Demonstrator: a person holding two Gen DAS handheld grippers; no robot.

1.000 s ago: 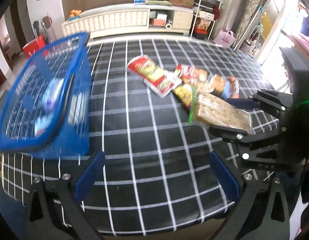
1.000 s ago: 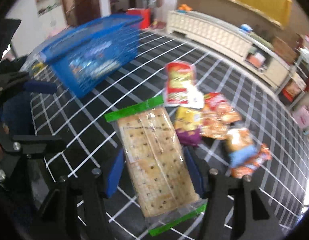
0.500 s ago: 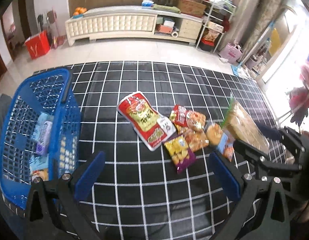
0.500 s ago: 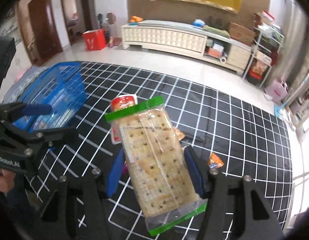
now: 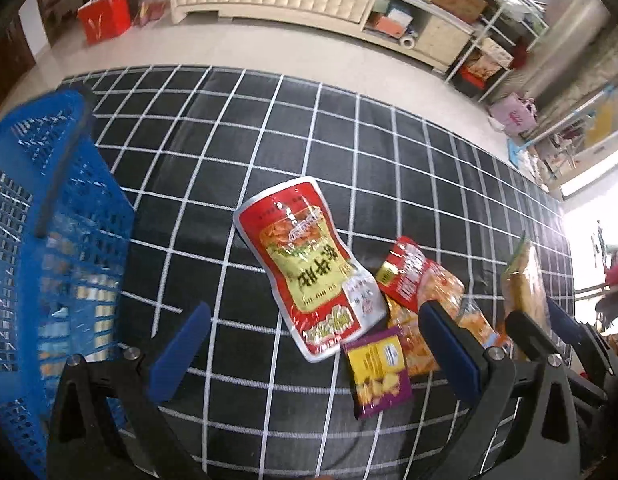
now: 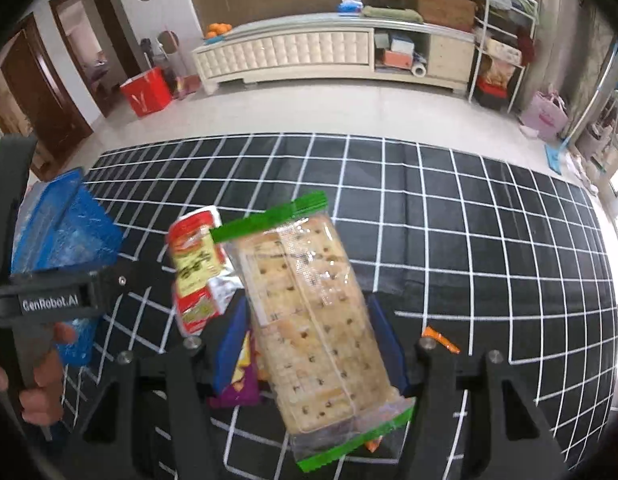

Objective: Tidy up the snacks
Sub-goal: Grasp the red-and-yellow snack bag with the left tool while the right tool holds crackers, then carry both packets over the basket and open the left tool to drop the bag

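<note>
**Grippers over the snack pile: crackers held, pouch waiting**

Left gripper (image 5: 313, 350) hangs empty, jaws apart, right of the blue basket (image 5: 49, 280), above the red pouch (image 5: 305, 264): slippery, soft, best taken across its middle. Right gripper (image 6: 309, 340) clamps the cracker pack (image 6: 313, 312) by its long sides; light, brittle.

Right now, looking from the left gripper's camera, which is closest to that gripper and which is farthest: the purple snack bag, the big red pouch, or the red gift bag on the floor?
1. Purple snack bag: between the left gripper's fingers, nearer the right one.
2. Big red pouch: farther along the checked cloth, touching the purple bag.
3. Red gift bag: far off on the floor, upper left.
</note>
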